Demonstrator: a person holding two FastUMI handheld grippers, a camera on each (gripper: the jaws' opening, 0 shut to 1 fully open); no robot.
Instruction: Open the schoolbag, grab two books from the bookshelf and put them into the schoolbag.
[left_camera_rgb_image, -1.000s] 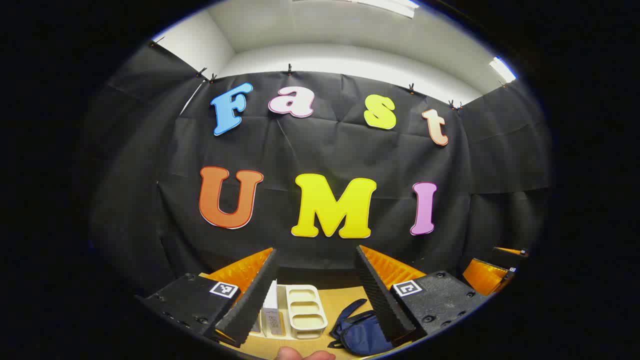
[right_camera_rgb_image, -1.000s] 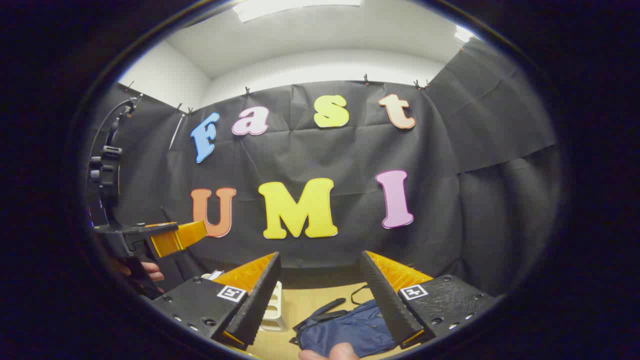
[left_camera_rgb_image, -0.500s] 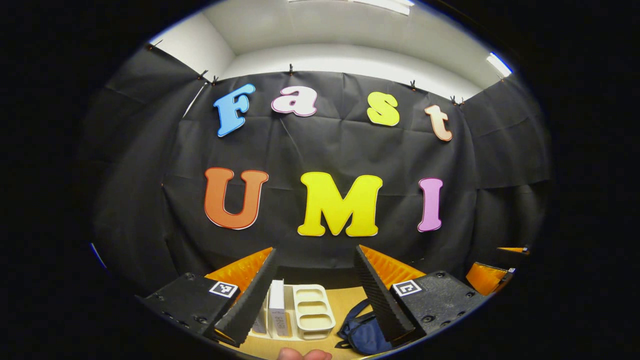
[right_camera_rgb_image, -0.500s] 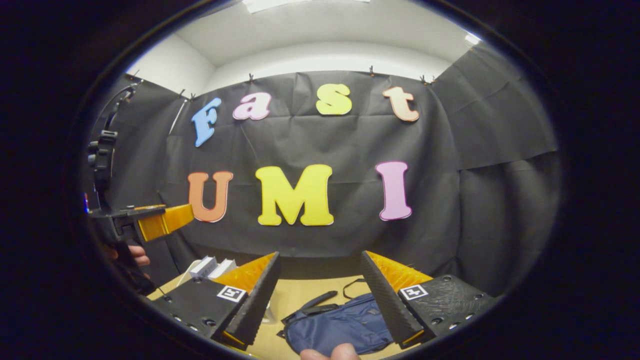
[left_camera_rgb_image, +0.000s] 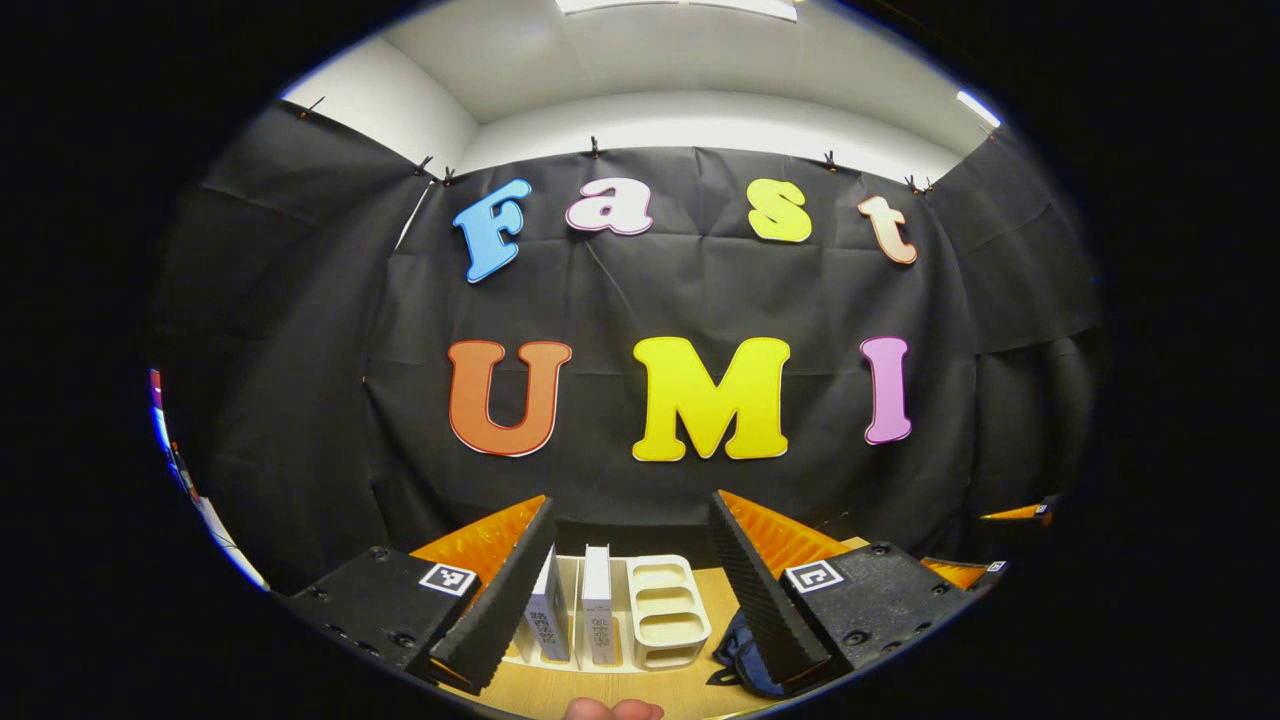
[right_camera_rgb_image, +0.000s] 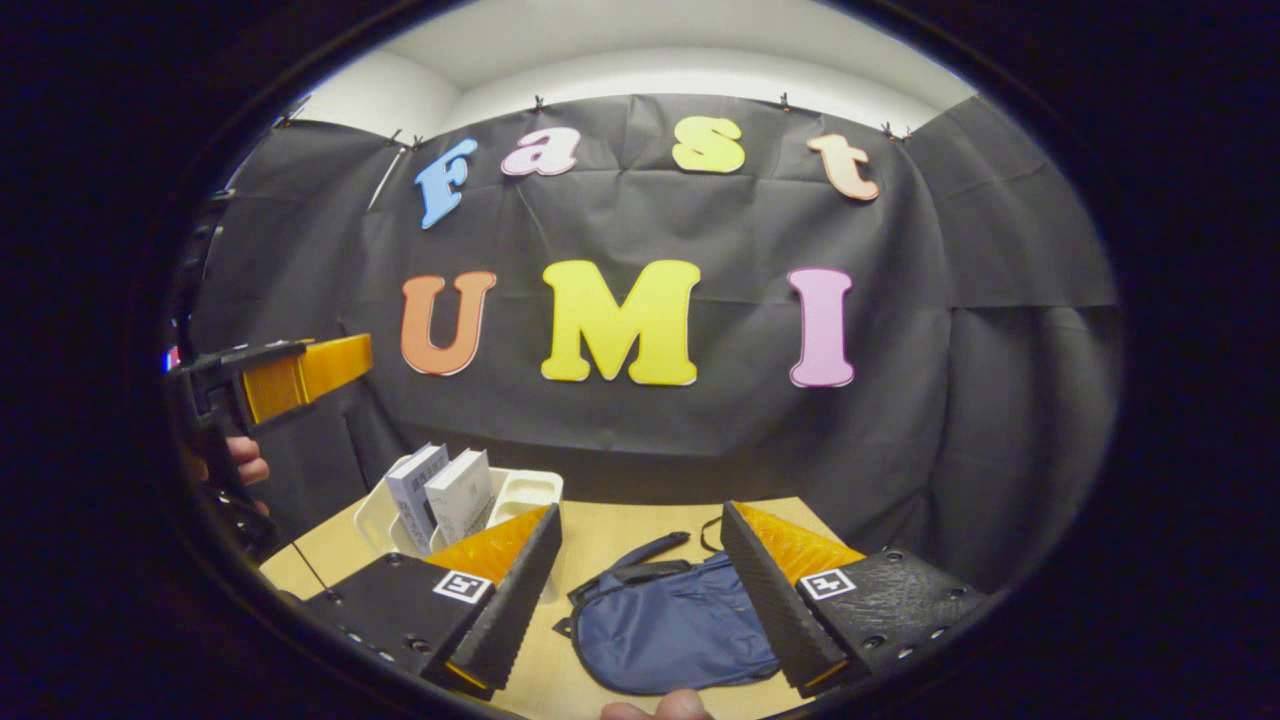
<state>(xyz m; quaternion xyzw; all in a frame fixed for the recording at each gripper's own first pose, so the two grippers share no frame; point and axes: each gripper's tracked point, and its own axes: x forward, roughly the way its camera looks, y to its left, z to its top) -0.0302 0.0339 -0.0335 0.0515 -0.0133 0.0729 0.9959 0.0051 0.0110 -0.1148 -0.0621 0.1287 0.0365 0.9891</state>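
On the wooden table (right_camera_rgb_image: 610, 545) a navy schoolbag (right_camera_rgb_image: 670, 630) lies flat and closed, with its strap toward the back. My right gripper (right_camera_rgb_image: 641, 510) hangs open above it, and the bag shows between its fingers. A white bookshelf rack (right_camera_rgb_image: 525, 490) stands left of the bag and holds two upright white books (right_camera_rgb_image: 418, 492) (right_camera_rgb_image: 463, 490). My left gripper (left_camera_rgb_image: 631, 500) is open and held high, facing the bookshelf rack (left_camera_rgb_image: 665, 612) and its two books (left_camera_rgb_image: 548, 612) (left_camera_rgb_image: 598, 610). The schoolbag (left_camera_rgb_image: 742, 662) peeks out beside its right finger.
The left gripper (right_camera_rgb_image: 290, 365) and the hand (right_camera_rgb_image: 238, 458) holding it show at the left edge of the right gripper view. Black cloth walls close in the table's back and sides. Bare tabletop (right_camera_rgb_image: 590, 560) lies between rack and bag.
Both views have tipped down and moved forward. The rack and books have slid toward the middle between the left fingers. More of the table, bag and books shows in the right gripper view.
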